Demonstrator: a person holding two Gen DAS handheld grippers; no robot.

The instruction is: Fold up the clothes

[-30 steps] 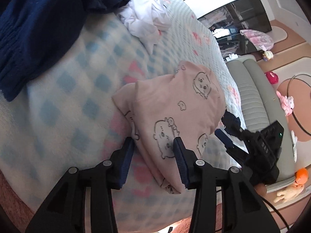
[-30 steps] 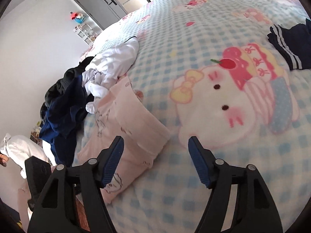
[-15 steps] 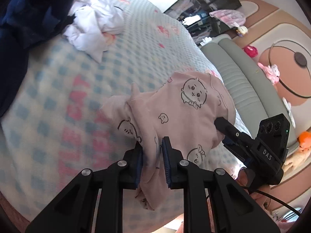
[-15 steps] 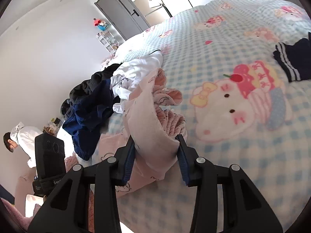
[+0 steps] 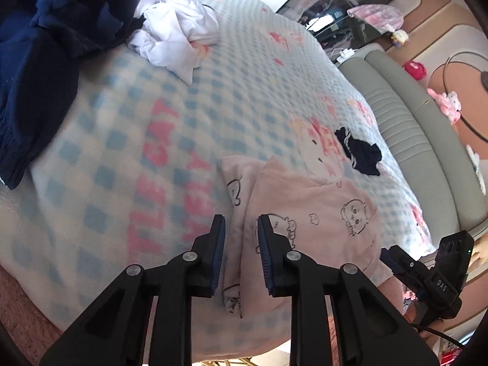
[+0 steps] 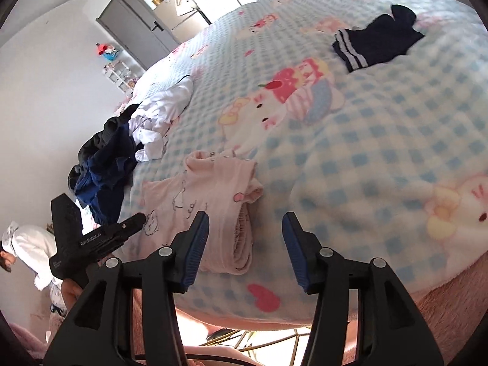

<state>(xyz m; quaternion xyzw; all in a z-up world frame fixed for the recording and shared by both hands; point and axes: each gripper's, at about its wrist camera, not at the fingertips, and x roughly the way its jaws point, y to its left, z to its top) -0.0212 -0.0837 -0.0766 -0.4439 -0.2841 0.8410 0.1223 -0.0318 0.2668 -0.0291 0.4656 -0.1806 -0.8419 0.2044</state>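
Observation:
A pink garment (image 5: pixel 320 222) printed with small cartoon animals lies folded in several layers on the checked blanket, near the bed's front edge. My left gripper (image 5: pixel 241 238) is closed down on its left folded edge, with pink cloth pinched between the blue pads. In the right wrist view the same garment (image 6: pixel 213 189) lies just ahead of my right gripper (image 6: pixel 245 244), which stands wide open; its left finger is beside the rolled fold and nothing is pinched. The left gripper (image 6: pixel 138 217) shows at the garment's left edge there.
A navy clothes heap (image 5: pixel 45 45) and a crumpled white garment (image 5: pixel 177 30) lie at the far left of the bed. A small folded navy piece with white stripes (image 6: pixel 378 39) rests farther in. A grey-green padded headboard (image 5: pixel 411 116) borders the bed. A person in white (image 6: pixel 21 250) is at the far left.
The garment, held up by both grippers half a second ago, now lies flat and folded on the blanket. My right gripper has opened and let go; the left still holds.

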